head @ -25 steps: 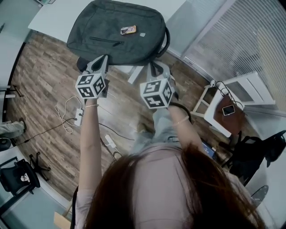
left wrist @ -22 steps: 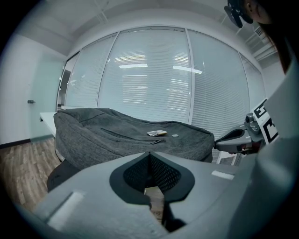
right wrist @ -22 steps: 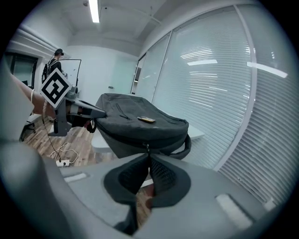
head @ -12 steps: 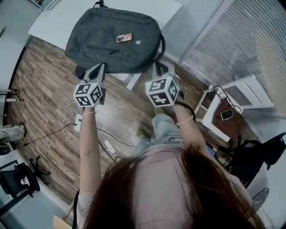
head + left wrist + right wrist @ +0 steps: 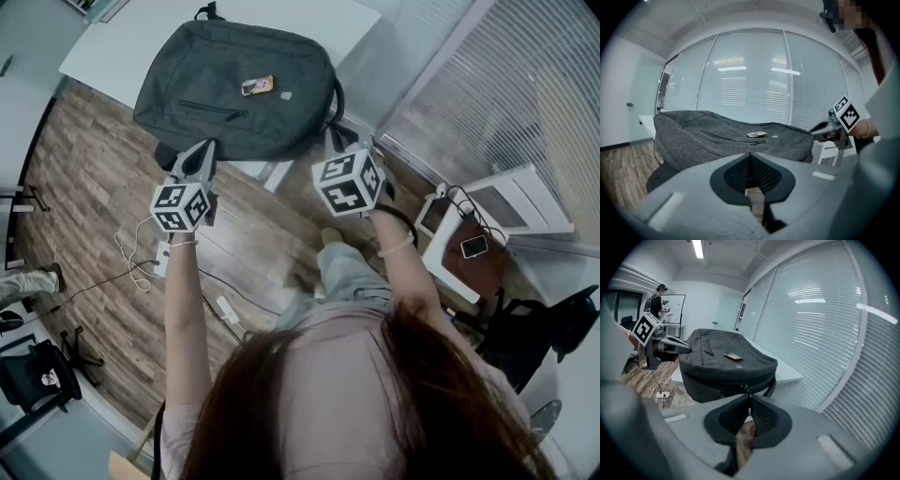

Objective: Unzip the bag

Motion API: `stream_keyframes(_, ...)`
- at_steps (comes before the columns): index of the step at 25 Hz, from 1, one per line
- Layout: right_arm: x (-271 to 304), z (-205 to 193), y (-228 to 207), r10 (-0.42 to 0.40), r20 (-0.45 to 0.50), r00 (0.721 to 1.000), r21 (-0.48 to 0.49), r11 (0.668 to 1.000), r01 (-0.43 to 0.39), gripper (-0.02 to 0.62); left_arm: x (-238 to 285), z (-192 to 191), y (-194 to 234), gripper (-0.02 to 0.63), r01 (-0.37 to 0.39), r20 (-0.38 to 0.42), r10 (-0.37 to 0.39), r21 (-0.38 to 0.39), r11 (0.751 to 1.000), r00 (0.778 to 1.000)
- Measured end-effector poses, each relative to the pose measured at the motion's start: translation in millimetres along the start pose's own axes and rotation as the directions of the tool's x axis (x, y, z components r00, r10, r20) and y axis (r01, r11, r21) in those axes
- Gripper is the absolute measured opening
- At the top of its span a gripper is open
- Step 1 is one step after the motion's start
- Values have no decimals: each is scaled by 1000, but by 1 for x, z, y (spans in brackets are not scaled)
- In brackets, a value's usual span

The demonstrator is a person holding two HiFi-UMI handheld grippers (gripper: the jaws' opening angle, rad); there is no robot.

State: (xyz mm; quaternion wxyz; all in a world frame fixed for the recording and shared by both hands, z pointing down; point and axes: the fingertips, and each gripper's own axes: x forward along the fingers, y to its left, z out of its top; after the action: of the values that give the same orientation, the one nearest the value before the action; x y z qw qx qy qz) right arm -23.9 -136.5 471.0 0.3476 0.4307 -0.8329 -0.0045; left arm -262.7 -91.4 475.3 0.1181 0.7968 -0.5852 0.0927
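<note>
Wood floor (image 5: 84, 187) takes up the left and middle of the head view, w/ a white table (image 5: 108, 47) at upper left. Grey bag (image 5: 234, 89) lies flat on the table's near edge, top centre; the zip along its side looks fully closed. Left gripper (image 5: 206, 148) hangs just under the bag's lower-left corner, jaws pressed together, nothing btwn them. Right gripper (image 5: 749, 398) is at the bag's lower-right corner by the strap, jaws also together and empty. In the right gripper view the zip pull (image 5: 743, 387) shows just above the jaw tips, centre frame; touching or not, can't tell. Small card (image 5: 258, 85) rests on top of the bag.

Step, I'd judge: approach, no unzipping yet. Next: right jaws must open, close on the pull, then drag along the zip. Left prob. needs to pin the bag.
</note>
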Motion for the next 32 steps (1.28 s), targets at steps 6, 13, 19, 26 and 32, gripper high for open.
stream_keyframes(6, 9, 2, -14, 22, -13, 1000, -20, 1000, -22, 17, 1, 0, -1, 8, 9, 7, -9, 6, 1000, 1000)
stream_keyframes(13, 24, 6, -33, 31, -21, 999, -55, 998, -32, 18, 1, -1, -1, 8, 20, 10, -20, 13, 1000, 1000)
stream_keyframes(19, 35, 7, -41, 52, -9, 999, -47, 998, -52, 17, 3, -2, -3, 8, 16, 19, -16, 7, 1000, 1000)
stream_keyframes(26, 36, 6, -39, 108, 16, 994, -42, 993, -107, 12, 6, 1, -5, 8, 0, 0, 0, 15, 1000, 1000)
stream_keyframes(32, 38, 5, -38, 169, 38, 985, -17, 986, -168, 11, 5, 6, -7, 10, -62, -44, 62, 11, 998, 997)
